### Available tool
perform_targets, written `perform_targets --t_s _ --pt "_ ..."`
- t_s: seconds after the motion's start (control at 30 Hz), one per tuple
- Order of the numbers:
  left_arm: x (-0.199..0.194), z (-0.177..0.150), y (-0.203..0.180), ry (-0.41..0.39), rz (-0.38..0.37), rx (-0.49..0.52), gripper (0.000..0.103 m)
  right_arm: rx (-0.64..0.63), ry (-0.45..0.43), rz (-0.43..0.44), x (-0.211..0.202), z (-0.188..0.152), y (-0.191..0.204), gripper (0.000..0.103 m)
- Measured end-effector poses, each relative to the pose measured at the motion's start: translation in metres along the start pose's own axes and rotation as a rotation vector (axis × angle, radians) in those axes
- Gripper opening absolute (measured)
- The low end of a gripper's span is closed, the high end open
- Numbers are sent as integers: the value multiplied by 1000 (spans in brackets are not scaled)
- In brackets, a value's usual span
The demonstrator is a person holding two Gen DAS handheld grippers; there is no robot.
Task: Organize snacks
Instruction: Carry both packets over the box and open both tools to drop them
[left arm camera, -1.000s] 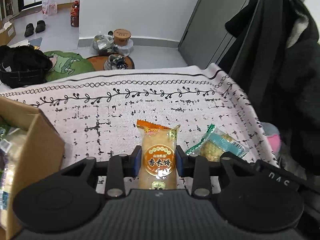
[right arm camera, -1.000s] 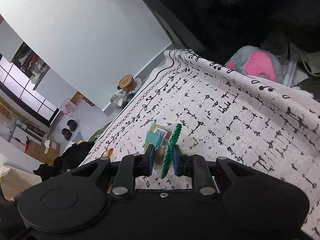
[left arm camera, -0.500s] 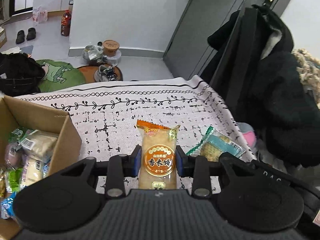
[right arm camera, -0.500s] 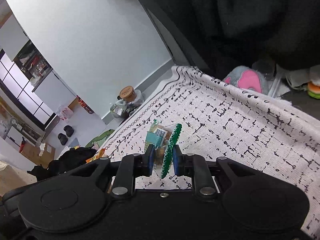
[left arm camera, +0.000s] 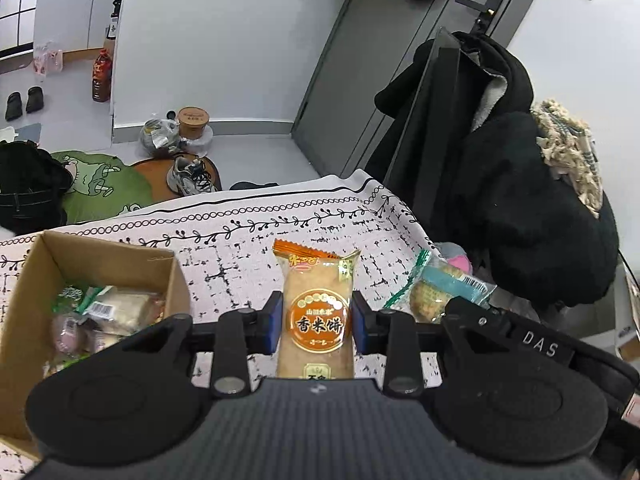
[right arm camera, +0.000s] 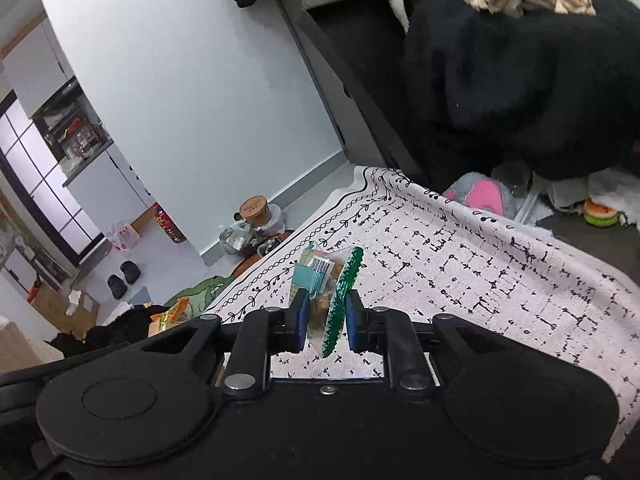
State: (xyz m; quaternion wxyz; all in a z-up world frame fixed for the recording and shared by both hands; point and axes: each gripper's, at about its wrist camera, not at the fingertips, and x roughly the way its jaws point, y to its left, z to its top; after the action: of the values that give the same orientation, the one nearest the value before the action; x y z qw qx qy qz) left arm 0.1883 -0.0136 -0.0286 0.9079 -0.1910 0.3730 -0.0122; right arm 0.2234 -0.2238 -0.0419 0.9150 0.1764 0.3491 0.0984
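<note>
left wrist view shows the left gripper (left arm camera: 316,322) clamped on one orange rice cracker pack (left arm camera: 317,312) above the patterned cloth (left arm camera: 240,240), one cardboard box (left arm camera: 24,304) of snacks beside it, while the right gripper (right arm camera: 325,320) pinches one green-edged snack packet (right arm camera: 340,300).

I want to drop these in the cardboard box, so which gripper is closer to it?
Left. The left gripper is just beside the cardboard box; the right gripper is farther right.
</note>
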Motion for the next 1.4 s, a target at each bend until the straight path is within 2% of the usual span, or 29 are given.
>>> perform_targets --t_s 0.07,0.33,0.57,1.03,1.4 --pt "-8 -1 7 8 -22 5 33 -14 -3 -6 -4 -3 6 19" --pt "-46 6 43 -22 0 7 33 -63 -27 1 -20 -13 42 19" --pt "-70 8 86 -29 6 -48 33 -97 -23 -4 -26 -23 71 19" --pt "-77 1 130 -16 -22 -64 33 -164 7 11 -28 -45 118 19" --pt "-67 -12 167 62 -3 -90 33 -218 92 43 -14 -78 155 19"
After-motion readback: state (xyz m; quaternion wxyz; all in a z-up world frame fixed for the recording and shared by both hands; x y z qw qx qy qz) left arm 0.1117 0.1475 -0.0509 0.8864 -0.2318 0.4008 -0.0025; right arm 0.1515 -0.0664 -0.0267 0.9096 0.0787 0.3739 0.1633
